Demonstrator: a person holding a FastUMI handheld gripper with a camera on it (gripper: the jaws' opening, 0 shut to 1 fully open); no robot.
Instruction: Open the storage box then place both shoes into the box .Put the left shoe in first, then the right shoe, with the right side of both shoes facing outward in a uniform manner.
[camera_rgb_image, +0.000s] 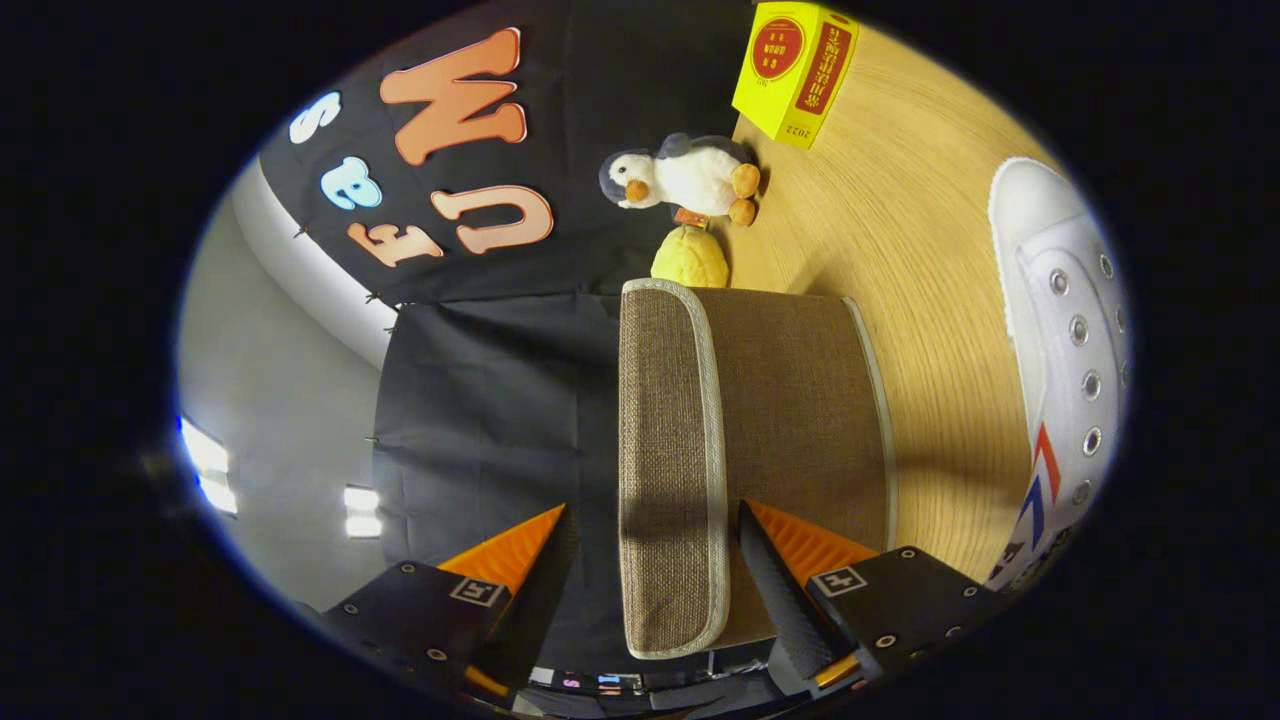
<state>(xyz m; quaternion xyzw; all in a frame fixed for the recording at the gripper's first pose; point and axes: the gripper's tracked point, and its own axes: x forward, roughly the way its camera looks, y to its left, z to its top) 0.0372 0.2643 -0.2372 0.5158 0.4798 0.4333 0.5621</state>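
The view is rolled on its side, so the wooden table (930, 260) stands on the right. The storage box (800, 400) is brown woven fabric with pale trim. Its lid flap (665, 430) runs between my fingers. My gripper (652, 507) is open around the flap: one finger (775, 580) lies against the flap's box side, the other finger (520, 560) stands a small gap off its outer face. A white lace-up shoe (1065, 330) with red and blue stripes lies on the table beyond the box, apart from it.
A penguin plush (690, 180) and a yellow soft toy (690, 258) sit just past the box's far end. A yellow carton (795, 70) stands farther back on the table. The booth's black cloth wall (480, 400) hangs behind the lid.
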